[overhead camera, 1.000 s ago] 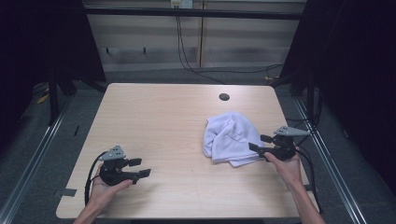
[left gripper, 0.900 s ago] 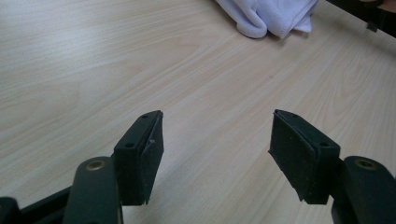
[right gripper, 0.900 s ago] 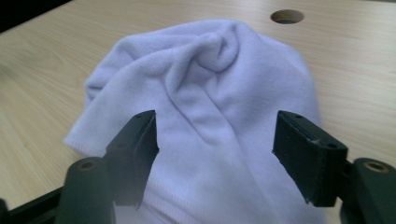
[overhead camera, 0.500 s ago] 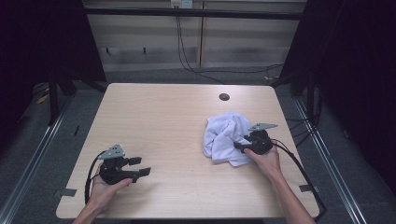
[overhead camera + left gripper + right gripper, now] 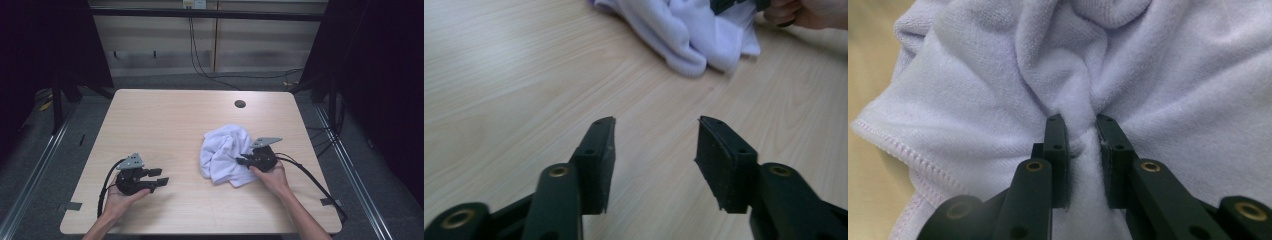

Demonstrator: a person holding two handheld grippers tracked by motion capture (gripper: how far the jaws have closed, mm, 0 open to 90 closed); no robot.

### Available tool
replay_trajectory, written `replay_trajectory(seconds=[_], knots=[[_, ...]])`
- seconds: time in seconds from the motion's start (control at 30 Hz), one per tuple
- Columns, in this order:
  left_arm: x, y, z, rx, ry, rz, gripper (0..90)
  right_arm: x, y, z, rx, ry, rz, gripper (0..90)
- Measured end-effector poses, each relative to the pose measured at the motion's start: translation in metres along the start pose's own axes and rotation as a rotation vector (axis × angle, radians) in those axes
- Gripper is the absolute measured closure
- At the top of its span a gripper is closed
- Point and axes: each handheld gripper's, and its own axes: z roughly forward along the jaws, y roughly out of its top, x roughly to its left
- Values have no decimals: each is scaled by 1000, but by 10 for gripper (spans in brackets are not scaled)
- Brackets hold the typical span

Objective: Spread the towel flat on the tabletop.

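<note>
White towel (image 5: 225, 159) lies crumpled, right half of table (image 5: 165, 125). Right gripper (image 5: 1081, 131) jaws just closing, pinching thin fold of terry between pads. Risk: fold slips out on lift (shallow bite). Left gripper (image 5: 655, 145) jaws apart, just narrowing, nothing between, well short of towel.

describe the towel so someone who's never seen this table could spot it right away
Start at the wooden table and look to its right half, nearer the person than the small dark hole. The towel lies there in a crumpled heap, with the right gripper pinching a fold. It is the table's one soft white thing.
</note>
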Motion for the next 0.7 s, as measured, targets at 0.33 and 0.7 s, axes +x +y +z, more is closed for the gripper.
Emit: replay_trajectory(seconds=[0.33,0.7], knots=[[-14,35,32,-44,-63,54,653,54,14,23,25,222,-104,665],[-4,21,68,138,-24,98,747,41,3,-42,-117,99,10,438]])
